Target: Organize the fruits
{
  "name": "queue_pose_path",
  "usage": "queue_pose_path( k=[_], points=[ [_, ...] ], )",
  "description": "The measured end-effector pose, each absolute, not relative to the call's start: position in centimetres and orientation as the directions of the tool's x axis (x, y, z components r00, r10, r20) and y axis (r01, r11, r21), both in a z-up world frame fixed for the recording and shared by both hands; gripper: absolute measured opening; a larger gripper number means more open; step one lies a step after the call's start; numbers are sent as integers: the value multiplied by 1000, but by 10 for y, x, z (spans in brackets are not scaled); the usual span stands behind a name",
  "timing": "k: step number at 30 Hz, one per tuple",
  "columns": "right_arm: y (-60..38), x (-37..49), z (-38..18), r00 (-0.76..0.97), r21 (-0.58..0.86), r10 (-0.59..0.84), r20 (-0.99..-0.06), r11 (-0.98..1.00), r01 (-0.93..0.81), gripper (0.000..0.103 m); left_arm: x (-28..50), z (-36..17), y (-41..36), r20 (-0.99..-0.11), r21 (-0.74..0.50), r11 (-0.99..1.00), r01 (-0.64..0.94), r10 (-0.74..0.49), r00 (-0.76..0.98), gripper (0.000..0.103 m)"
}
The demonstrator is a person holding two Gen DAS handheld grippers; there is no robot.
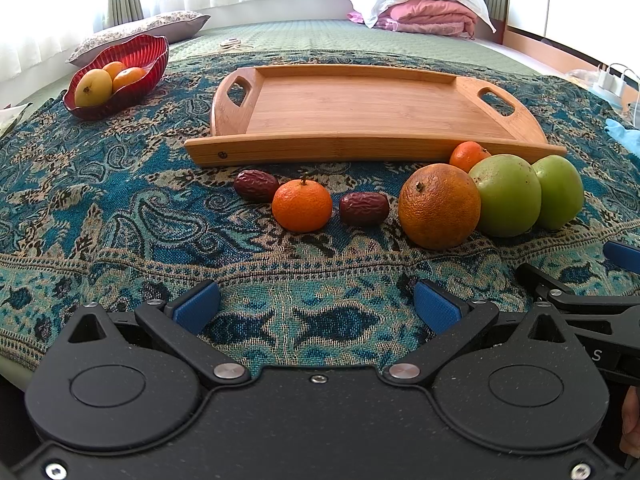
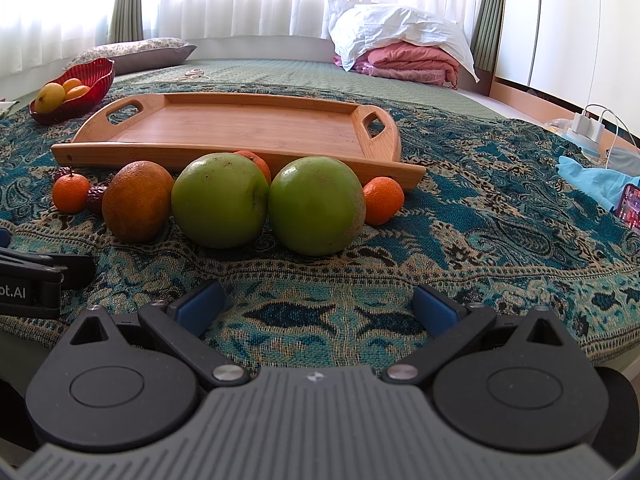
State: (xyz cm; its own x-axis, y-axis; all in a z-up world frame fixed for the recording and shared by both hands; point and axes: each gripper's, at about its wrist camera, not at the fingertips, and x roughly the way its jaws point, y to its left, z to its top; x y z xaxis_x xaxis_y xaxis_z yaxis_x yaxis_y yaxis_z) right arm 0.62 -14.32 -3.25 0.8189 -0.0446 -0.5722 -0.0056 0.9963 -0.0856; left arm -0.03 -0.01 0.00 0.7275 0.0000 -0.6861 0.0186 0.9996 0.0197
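A row of fruit lies on the patterned cloth in front of a wooden tray [image 1: 360,108] [image 2: 240,128]. In the left wrist view: two dark dates [image 1: 256,186] [image 1: 364,208], a small mandarin [image 1: 302,206], a large orange [image 1: 439,206], two green apples [image 1: 506,196] [image 1: 560,190] and another mandarin [image 1: 468,155]. In the right wrist view the apples [image 2: 220,200] [image 2: 316,206] are nearest, with the orange [image 2: 137,207] to the left and a mandarin [image 2: 383,200] to the right. My left gripper [image 1: 316,306] is open and empty. My right gripper [image 2: 318,304] is open and empty.
A red bowl [image 1: 136,56] [image 2: 96,72] with yellow and orange fruit stands at the far left. Pillows and folded bedding [image 2: 400,52] lie at the back. A phone [image 2: 630,208], blue cloth and chargers sit at the right edge.
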Motion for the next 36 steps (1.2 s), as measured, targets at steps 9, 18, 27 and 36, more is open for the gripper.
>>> queue_pose_path(
  k=[9, 18, 27, 36],
  points=[
    [-145, 5, -33, 822, -80, -36, -568, 997, -12, 103, 1, 1, 0, -684, 22, 1000, 16, 3, 729, 103],
    [-149, 6, -34, 825, -64, -15, -565, 998, -26, 103, 3, 3, 3, -688, 12, 1000, 20, -6, 726, 103],
    [-151, 7, -39, 843, -65, -21, -538, 998, -16, 103, 3, 1, 3, -680, 22, 999, 27, -5, 733, 103],
    [-152, 4, -30, 868, -37, 24, -496, 998, -49, 101, 2, 6, 3, -645, 15, 999, 39, -20, 764, 103]
  ],
)
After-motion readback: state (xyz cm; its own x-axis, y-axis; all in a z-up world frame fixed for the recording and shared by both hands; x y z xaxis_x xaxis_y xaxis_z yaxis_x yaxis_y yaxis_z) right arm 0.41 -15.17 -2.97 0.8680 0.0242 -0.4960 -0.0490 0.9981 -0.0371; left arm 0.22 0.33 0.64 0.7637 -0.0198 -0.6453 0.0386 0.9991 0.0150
